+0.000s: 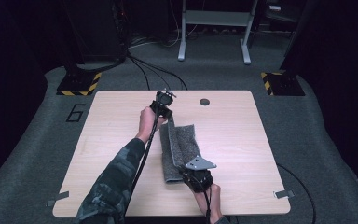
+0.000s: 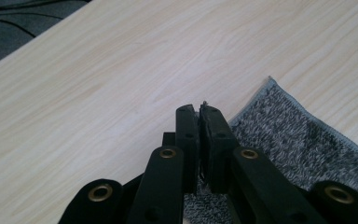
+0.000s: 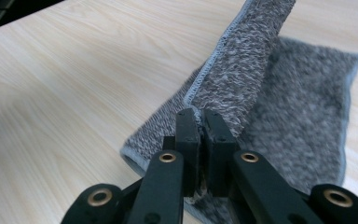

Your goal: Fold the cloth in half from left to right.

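Pinching fuzzy grey towel (image 1: 181,148) | left gripper (image 1: 167,115), right gripper (image 1: 186,170): jaws clamped on hem | wood-grain table (image 1: 242,140)

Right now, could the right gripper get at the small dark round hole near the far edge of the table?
Probably not yet. The right gripper is shut on the near end of the grey towel, and the left gripper pinches its far end. The hole lies beyond the towel on bare table, so the right gripper would need to let go first.
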The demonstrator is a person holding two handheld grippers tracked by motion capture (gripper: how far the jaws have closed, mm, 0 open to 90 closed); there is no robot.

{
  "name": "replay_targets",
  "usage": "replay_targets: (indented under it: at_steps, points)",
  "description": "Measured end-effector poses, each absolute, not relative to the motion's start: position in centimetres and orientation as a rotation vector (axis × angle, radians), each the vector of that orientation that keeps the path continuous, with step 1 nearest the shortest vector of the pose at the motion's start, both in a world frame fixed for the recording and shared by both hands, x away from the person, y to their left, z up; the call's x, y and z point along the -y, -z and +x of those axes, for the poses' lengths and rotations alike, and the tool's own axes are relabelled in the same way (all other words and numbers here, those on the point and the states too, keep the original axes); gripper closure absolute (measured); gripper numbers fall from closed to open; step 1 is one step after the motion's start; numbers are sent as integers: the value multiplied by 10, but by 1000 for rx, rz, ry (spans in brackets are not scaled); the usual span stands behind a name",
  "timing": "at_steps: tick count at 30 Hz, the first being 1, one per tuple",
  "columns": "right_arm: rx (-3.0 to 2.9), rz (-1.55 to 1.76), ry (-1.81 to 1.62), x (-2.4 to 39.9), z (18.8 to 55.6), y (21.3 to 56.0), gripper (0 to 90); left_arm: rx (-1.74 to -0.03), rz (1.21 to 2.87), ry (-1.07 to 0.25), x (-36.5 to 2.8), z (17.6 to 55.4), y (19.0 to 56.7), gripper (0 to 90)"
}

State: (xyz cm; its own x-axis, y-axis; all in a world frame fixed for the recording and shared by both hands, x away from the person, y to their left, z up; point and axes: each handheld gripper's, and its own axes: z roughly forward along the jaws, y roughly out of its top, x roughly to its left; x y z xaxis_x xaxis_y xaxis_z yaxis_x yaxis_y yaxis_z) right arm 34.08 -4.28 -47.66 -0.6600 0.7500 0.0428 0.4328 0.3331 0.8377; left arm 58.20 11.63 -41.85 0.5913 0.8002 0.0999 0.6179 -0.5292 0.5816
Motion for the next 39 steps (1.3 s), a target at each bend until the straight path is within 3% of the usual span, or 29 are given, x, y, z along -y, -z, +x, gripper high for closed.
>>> replay_targets:
  at_steps: [2,4,8,11,16,25,33,39]
  points:
    - [-2255,1074,-1241,48,341,482,863,-1131,2316,-482,-109,585,425,849]
    - [-2254,1093,-1229,51,341,486,862,-1133,2306,-460,-106,586,430,783]
    - [-2258,1139,-1210,58,343,497,860,-1164,2283,-417,-102,587,436,467]
    - [-2261,1170,-1192,62,344,505,858,-1170,2247,-415,-109,582,433,339]
    - [-2254,1192,-1184,67,345,509,854,-1153,2231,-391,-123,575,429,231]
    - [-2217,1236,-1156,77,342,511,759,-1111,2225,-370,-138,542,440,157]
    - [-2176,1258,-1154,89,339,506,827,-1052,2320,-374,-134,491,473,155]
    - [-2161,1271,-1116,96,342,504,829,-1046,2355,-397,-131,490,496,157]
